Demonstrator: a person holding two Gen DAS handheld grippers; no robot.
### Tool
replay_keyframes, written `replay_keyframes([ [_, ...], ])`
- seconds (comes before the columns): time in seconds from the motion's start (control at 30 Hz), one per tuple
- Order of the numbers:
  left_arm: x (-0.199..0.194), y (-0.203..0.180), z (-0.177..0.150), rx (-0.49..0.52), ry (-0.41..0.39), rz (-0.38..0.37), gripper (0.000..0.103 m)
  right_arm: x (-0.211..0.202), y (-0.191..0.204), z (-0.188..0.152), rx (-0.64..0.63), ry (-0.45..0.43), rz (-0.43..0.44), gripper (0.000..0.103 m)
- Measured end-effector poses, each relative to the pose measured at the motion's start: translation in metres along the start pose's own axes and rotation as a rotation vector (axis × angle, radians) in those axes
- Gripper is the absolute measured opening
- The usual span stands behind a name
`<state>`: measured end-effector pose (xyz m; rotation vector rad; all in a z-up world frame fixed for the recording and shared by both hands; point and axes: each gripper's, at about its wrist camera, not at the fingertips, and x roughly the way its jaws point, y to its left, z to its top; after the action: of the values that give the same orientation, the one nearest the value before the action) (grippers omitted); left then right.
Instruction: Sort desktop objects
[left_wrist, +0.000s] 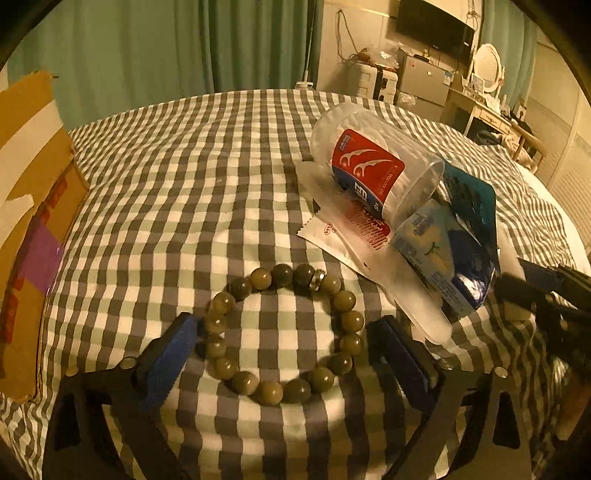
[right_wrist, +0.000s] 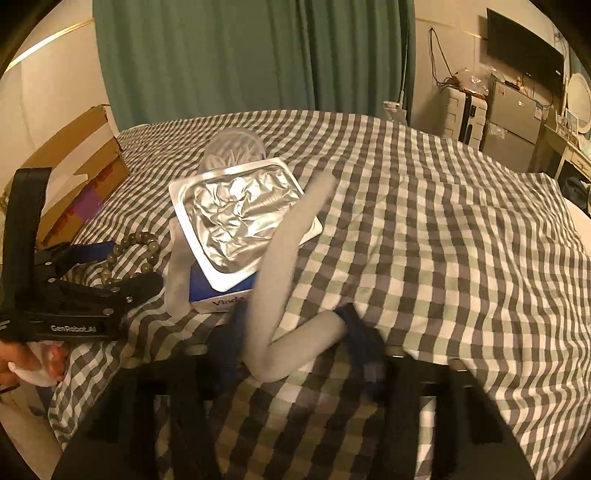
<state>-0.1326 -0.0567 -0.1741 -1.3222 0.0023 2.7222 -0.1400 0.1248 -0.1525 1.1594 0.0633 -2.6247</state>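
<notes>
A bracelet of olive-green beads (left_wrist: 284, 332) lies flat on the checked cloth, between the open jaws of my left gripper (left_wrist: 286, 343); its blue pads stand on either side, close to the beads. The bracelet also shows in the right wrist view (right_wrist: 127, 251). My right gripper (right_wrist: 295, 332) is shut on a grey sock (right_wrist: 280, 266), which bends up and sways, blurred. A clear floss-pick jar (left_wrist: 373, 162) lies on its side on a pile with a tissue pack (left_wrist: 439, 254) and a foil-backed blister pack (right_wrist: 240, 218).
A cardboard box (left_wrist: 33, 206) stands at the left edge of the bed. A white sachet (left_wrist: 343, 232) lies under the jar. The left gripper's body (right_wrist: 74, 295) and the hand holding it show at the left. Furniture stands beyond at the right.
</notes>
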Motion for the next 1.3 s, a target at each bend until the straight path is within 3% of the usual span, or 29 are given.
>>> replay_keyframes([
  [0.07, -0.003, 0.003, 0.003, -0.01, -0.008, -0.007, 0.075, -0.001, -0.009, 0.002, 0.036, -0.001, 0.011, 0.032],
  [0.13, -0.011, 0.008, 0.001, -0.017, -0.01, -0.023, 0.047, -0.005, -0.018, 0.003, 0.075, 0.003, 0.034, 0.027],
  [0.2, -0.016, 0.012, -0.002, -0.03, -0.008, -0.043, 0.035, -0.012, -0.021, 0.005, 0.088, -0.011, 0.041, 0.022],
  [0.47, -0.032, 0.022, -0.01, -0.022, -0.011, -0.058, 0.027, -0.052, -0.036, 0.004, 0.14, -0.067, -0.012, 0.021],
  [0.6, -0.039, 0.024, -0.007, -0.018, -0.026, -0.065, 0.022, -0.068, -0.053, -0.008, 0.21, -0.031, -0.027, 0.021],
  [0.7, -0.045, 0.028, -0.001, -0.027, -0.033, -0.046, 0.013, -0.09, -0.068, -0.016, 0.28, -0.034, -0.046, 0.021],
  [0.87, -0.07, 0.038, 0.012, -0.089, -0.038, -0.115, 0.012, -0.13, -0.07, -0.019, 0.254, -0.065, -0.12, 0.019],
  [0.93, -0.089, 0.045, 0.02, -0.111, -0.06, -0.148, 0.012, -0.148, -0.072, -0.013, 0.253, -0.082, -0.144, 0.009],
  [1.0, -0.106, 0.049, 0.026, -0.113, -0.072, -0.173, 0.012, -0.171, -0.072, -0.003, 0.254, -0.11, -0.156, 0.009],
  [1.3, -0.161, 0.043, 0.045, 0.021, -0.078, -0.108, 0.012, -0.24, -0.053, 0.018, 0.203, -0.215, -0.208, 0.008],
])
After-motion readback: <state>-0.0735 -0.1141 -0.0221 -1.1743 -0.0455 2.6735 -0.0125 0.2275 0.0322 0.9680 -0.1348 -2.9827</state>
